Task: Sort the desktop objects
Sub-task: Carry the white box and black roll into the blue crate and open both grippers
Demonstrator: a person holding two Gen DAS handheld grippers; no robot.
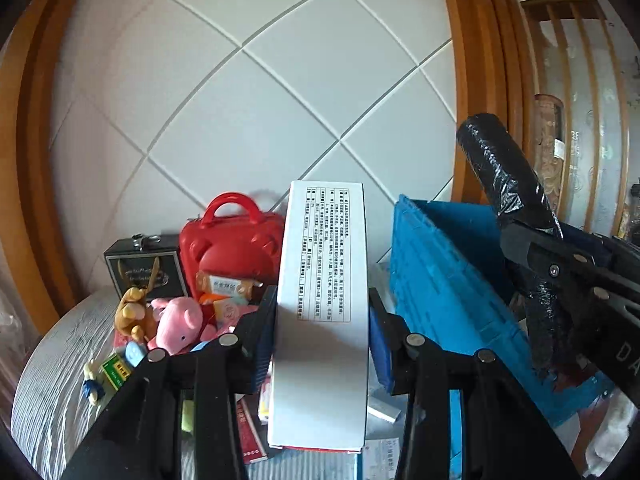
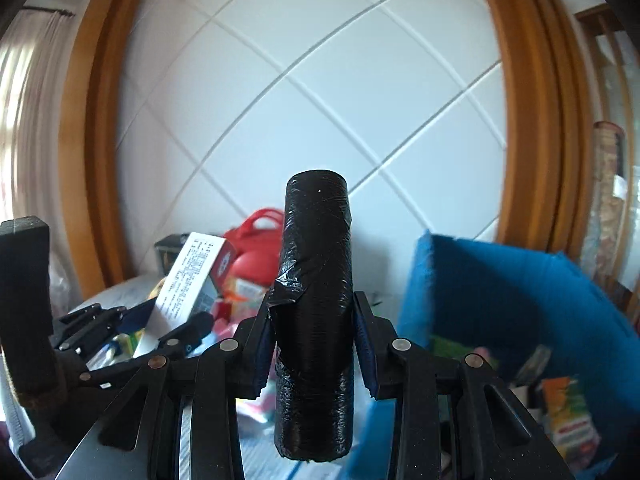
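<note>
The left gripper (image 1: 322,336) clamps its fingers on an upright white box (image 1: 322,300) at frame centre. The right gripper (image 2: 312,344) grips a black roll (image 2: 314,312), centre frame. A blue bin (image 1: 448,280) stands at right, toys at lower left.

Left hand-held gripper (image 1: 322,344): I clamp an upright white box (image 1: 324,300).
Right: blue crate (image 1: 448,280), black roll (image 1: 504,176).
Far left: red case (image 1: 232,248).
</note>
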